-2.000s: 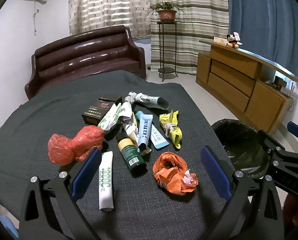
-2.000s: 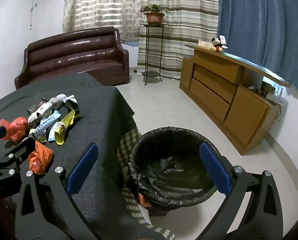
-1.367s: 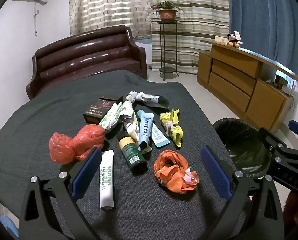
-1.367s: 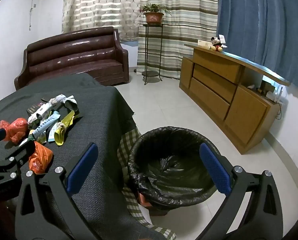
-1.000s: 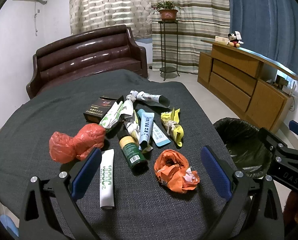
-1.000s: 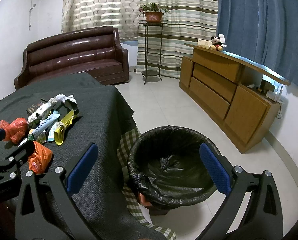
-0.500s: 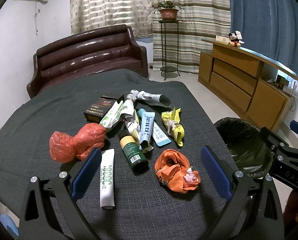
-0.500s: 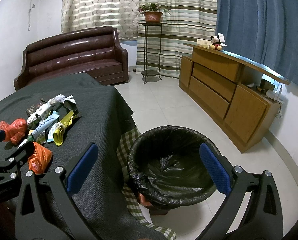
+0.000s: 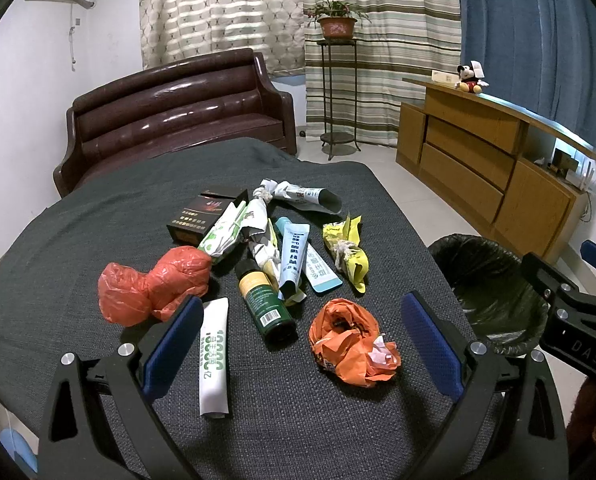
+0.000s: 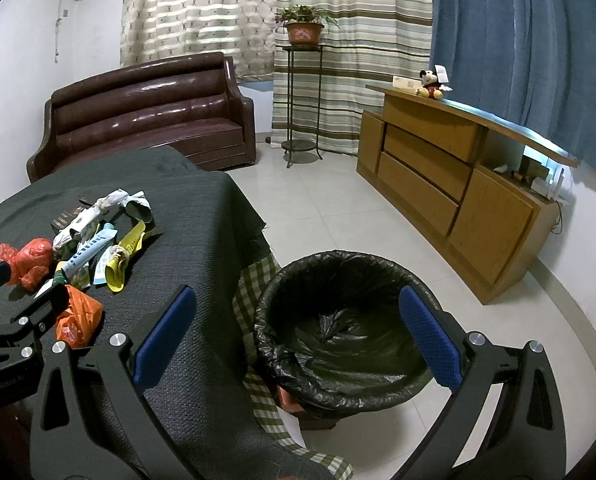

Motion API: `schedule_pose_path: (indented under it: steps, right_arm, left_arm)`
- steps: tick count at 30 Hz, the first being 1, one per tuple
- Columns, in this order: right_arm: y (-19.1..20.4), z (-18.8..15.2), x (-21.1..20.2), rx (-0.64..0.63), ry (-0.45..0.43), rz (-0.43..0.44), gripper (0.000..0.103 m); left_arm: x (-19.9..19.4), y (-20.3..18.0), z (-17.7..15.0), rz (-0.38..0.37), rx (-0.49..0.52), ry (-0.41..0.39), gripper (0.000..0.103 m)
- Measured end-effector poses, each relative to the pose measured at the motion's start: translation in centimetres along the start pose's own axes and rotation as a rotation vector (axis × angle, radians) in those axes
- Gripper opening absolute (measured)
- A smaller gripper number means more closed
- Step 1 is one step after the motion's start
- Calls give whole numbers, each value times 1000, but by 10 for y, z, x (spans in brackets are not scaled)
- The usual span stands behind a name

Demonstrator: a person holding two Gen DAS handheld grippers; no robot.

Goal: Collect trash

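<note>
the trash lies in a loose pile on the near half of a table covered with dark grey cloth. nearest to the left gripper is a crumpled orange plastic bag with a bit of white paper in it, and left of it a dark green bottle with a tan band and a barcode, lying on its side. a white tube with green print lies by the left finger; the print is not clear enough to read. a red plastic bag is tied in two lumps further left. behind are a light blue tube with small dark writing, a yellow wrapper, twisted white and green wrappers and a black carton with gold letters too small to read.

the left gripper's fingers are spread wide and hold nothing. the right gripper is also spread wide and empty, over a bin with black liner on the floor, right of the table. in the left view its body shows the letters "das".
</note>
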State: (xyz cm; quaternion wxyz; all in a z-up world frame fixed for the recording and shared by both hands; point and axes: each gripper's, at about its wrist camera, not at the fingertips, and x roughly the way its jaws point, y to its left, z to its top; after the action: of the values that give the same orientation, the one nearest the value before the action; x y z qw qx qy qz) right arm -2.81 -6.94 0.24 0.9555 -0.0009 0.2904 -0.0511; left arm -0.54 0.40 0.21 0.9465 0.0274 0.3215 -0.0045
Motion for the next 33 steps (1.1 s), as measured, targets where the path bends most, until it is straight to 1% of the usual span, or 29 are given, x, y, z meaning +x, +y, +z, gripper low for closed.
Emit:
schedule_pose_path:
  steps: [33]
  right_arm:
    - [-2, 1, 1, 5, 9, 6, 99]
  left_arm:
    - [2, 0, -2, 1, 1, 4, 96]
